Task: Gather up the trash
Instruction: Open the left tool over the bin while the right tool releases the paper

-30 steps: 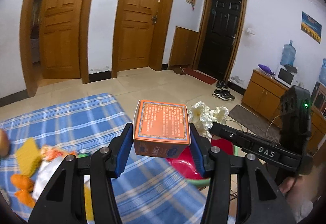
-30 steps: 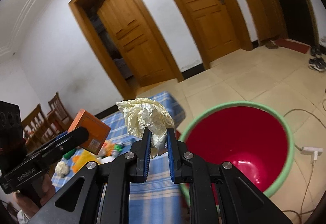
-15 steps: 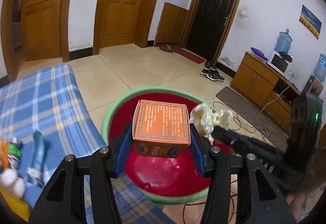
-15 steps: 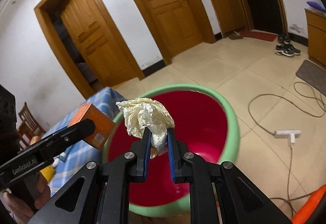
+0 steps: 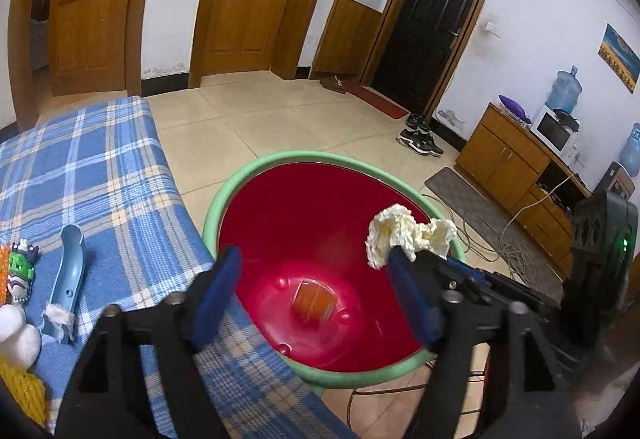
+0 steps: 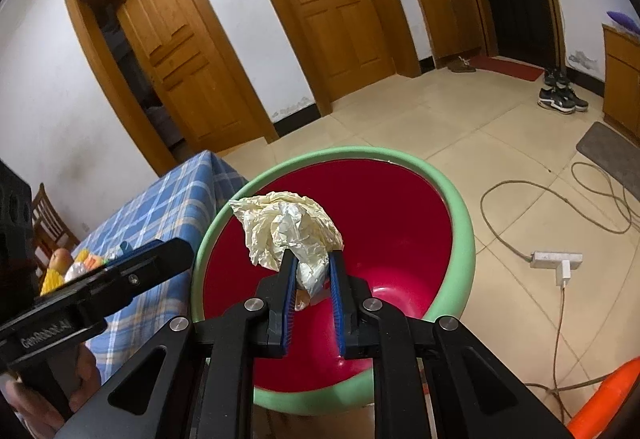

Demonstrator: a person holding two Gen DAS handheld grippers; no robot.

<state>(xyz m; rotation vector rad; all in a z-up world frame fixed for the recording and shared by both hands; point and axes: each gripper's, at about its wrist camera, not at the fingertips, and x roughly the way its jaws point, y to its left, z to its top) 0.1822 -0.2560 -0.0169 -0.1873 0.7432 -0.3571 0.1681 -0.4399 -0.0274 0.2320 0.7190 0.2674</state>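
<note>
A red bin with a green rim (image 5: 280, 161) stands on the floor beside the table. An orange box (image 5: 314, 301) lies blurred at the bin's bottom. My left gripper (image 5: 312, 259) hangs over the bin with its jaws opening and nothing between them. My right gripper (image 6: 312, 263) is shut on a crumpled cream paper wad (image 6: 288, 223) above the bin's rim (image 6: 460, 223). In the left wrist view the paper wad (image 5: 408, 235) shows just behind my left gripper's right fingertip. The left gripper (image 6: 160, 255) appears side-on at the left of the right wrist view.
A table with a blue plaid cloth (image 5: 100, 167) borders the bin on the left and carries a blue scoop (image 5: 68, 279) and small toys. A cable and power strip (image 6: 556, 261) lie on the tiled floor to the right. Shoes (image 5: 420, 139) sit near the black door.
Both grippers swung from over the table to over the bin and sank. The left gripper opened and the orange box dropped into the bin. The right still holds the paper.
</note>
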